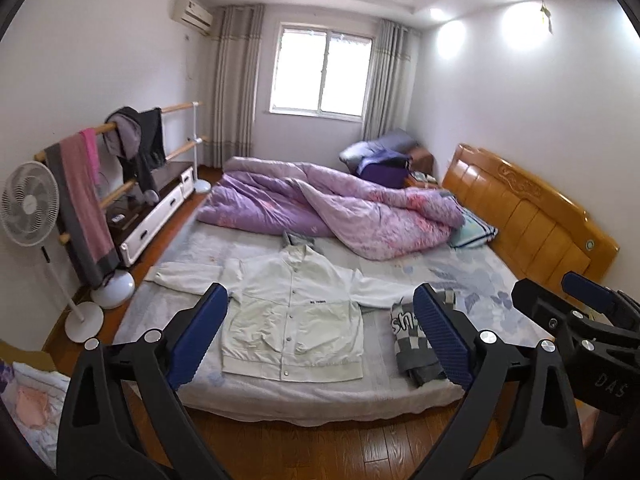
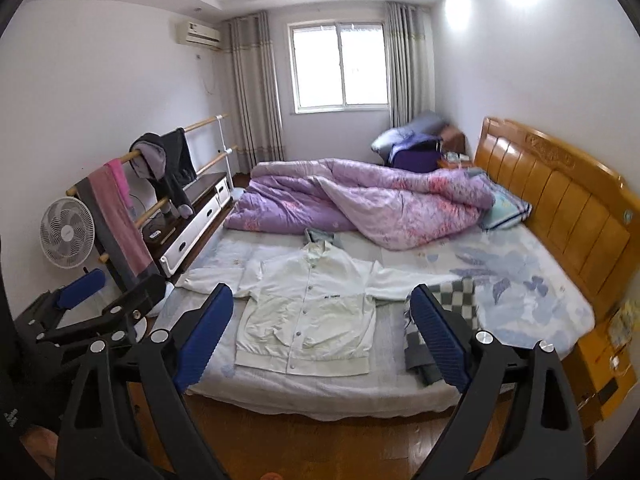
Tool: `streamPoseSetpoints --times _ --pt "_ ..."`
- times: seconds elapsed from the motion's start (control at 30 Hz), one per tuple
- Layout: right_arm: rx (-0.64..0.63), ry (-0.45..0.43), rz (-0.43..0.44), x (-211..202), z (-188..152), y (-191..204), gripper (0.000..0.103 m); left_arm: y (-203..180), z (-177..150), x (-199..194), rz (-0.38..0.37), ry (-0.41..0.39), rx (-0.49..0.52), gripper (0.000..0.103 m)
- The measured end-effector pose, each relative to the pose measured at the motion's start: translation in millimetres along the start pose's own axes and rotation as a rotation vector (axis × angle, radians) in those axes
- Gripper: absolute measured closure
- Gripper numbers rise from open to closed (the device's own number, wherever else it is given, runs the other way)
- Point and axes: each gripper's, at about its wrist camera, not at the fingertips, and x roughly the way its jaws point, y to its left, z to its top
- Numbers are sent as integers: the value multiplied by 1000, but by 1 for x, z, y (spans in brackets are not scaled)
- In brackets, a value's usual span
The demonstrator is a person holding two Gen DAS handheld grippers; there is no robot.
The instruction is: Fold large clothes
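Left wrist, left gripper wide open, empty

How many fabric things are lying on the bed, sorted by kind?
White jacket: 1
Checked folded garment: 1
Purple quilt: 1
Striped pillow: 1
Small grey-blue cloth above the jacket's collar: 1
Total: 5
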Motion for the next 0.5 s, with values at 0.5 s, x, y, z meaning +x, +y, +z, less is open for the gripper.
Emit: streamPoseSetpoints --times 0.5 --pt "3 -129 -28 -66 5 -2 8 -17 12 -77 31 -110 60 5"
